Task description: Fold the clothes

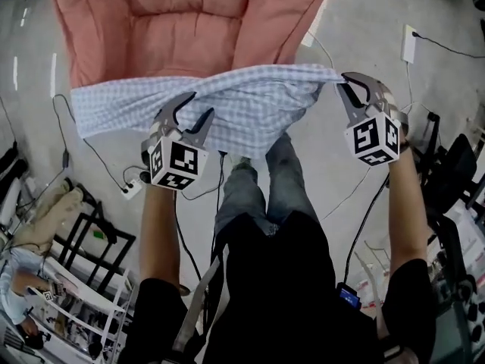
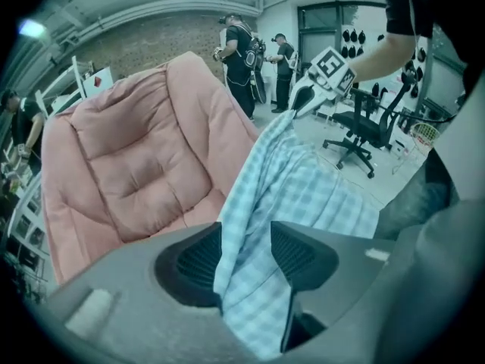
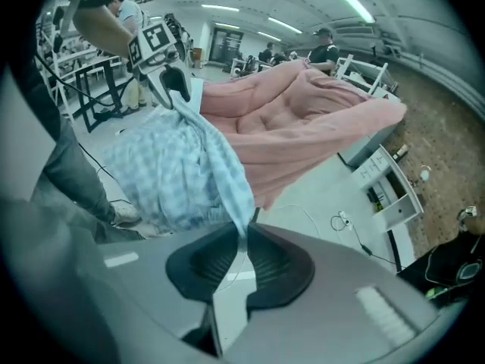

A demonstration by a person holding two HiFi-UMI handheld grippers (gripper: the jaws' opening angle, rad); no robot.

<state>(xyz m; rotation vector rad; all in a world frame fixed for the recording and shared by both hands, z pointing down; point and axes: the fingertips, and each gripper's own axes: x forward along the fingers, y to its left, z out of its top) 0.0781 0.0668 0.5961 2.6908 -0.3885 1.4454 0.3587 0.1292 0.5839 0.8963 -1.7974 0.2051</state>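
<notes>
one blue-checked cloth [image 1: 227, 105]. one pink quilted chair [image 1: 182, 21]. two grippers: one left gripper [image 1: 197, 109], one right gripper [image 1: 350, 88]. two marker cubes [image 1: 178, 164], one on each. one black office chair [image 2: 362, 131]. one white power strip [image 1: 131, 189].

— What is everything standing on?
— A grey floor [image 1: 30, 89]. A big pink quilted lounger [image 1: 189, 21] takes up the far part of it.
— Anything lying on the lounger?
— Hard to tell. A checked shirt [image 1: 250, 105] hangs across its near edge, but I cannot say whether the cloth touches it.
— And on the bare floor?
— A white power strip [image 1: 130, 189] at the left with a black cable [image 1: 98, 158] running to it, and a white socket box [image 1: 409, 42] at the right. The person's shoes [image 1: 239, 160] stand just in front of the lounger. A white rack [image 1: 83, 294] stands at the near left.
</notes>
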